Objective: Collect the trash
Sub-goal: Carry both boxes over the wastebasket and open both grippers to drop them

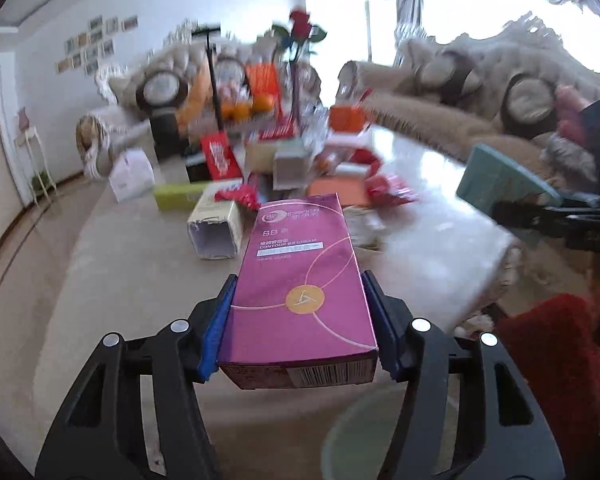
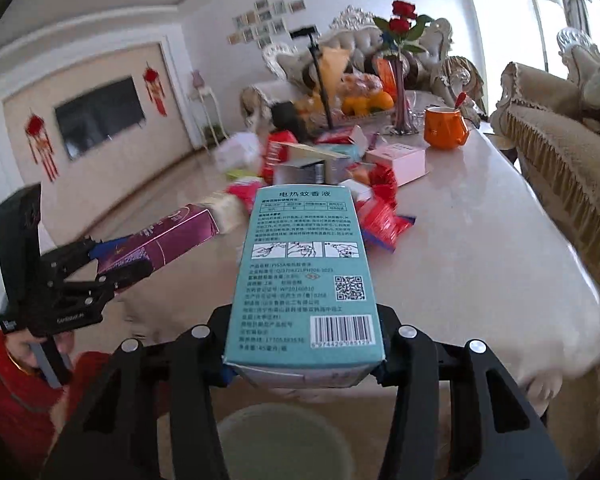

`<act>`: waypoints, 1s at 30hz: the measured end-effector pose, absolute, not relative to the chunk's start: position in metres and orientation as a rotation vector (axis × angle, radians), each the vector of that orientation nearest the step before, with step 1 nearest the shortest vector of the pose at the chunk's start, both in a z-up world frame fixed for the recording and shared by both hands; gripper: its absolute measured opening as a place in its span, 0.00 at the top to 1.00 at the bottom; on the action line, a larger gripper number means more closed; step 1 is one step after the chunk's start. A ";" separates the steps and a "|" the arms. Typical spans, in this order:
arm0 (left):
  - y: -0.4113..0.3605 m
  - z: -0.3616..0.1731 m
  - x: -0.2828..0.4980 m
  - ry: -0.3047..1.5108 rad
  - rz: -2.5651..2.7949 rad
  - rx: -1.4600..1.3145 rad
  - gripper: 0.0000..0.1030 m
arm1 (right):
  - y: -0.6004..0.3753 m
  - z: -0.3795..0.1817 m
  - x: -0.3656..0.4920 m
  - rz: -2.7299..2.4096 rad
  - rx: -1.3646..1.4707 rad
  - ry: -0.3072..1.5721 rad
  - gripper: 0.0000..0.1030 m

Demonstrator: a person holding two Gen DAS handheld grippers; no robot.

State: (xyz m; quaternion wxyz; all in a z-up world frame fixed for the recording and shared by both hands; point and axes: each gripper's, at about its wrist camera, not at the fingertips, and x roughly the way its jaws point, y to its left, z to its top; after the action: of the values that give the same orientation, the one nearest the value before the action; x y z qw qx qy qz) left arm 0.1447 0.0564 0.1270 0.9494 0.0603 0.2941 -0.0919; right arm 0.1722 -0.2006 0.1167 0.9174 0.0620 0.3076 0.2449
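My left gripper (image 1: 300, 296) is shut on a magenta BB cream box (image 1: 300, 280) and holds it in the air off the table's near end; it also shows in the right wrist view (image 2: 160, 240). My right gripper (image 2: 304, 344) is shut on a teal mosquito-liquid box (image 2: 304, 272), seen in the left wrist view (image 1: 504, 176) at the right. A round pale green bin (image 2: 280, 440) lies below both grippers, also in the left wrist view (image 1: 364, 436). More empty boxes and red wrappers (image 2: 380, 216) lie on the marble table (image 2: 480, 260).
An open cream carton (image 1: 216, 228) lies at the table's edge. An orange mug (image 2: 444, 128), a vase of roses (image 2: 402, 80) and a fruit tray (image 2: 364, 100) stand at the far end. A beige sofa (image 2: 560, 152) runs along the right. My red sleeve (image 2: 16, 384) is at lower left.
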 end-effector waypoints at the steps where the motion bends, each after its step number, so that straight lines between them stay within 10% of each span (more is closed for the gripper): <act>1: 0.054 0.129 0.128 0.586 -0.194 0.105 0.42 | -0.202 0.114 0.153 0.528 0.155 0.633 0.55; 8: 0.021 0.066 0.030 0.740 -0.317 0.028 0.42 | -0.179 0.043 0.072 0.578 0.135 0.823 0.55; 20: 0.012 -0.094 0.075 1.108 -0.241 -0.076 0.42 | -0.133 -0.088 0.105 0.480 0.015 1.181 0.54; 25: 0.019 -0.107 0.082 1.179 -0.279 -0.207 0.37 | -0.142 -0.106 0.110 0.375 -0.012 1.211 0.29; 30: 0.018 -0.108 0.075 1.172 -0.250 -0.204 0.37 | -0.157 -0.108 0.105 0.360 0.034 1.215 0.29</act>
State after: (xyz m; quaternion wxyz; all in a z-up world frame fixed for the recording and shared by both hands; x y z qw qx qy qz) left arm 0.0746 0.0175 -0.1080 0.8209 -0.0959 0.5506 -0.1175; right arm 0.1048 -0.1566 -0.1082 0.8056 0.0158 0.5678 0.1684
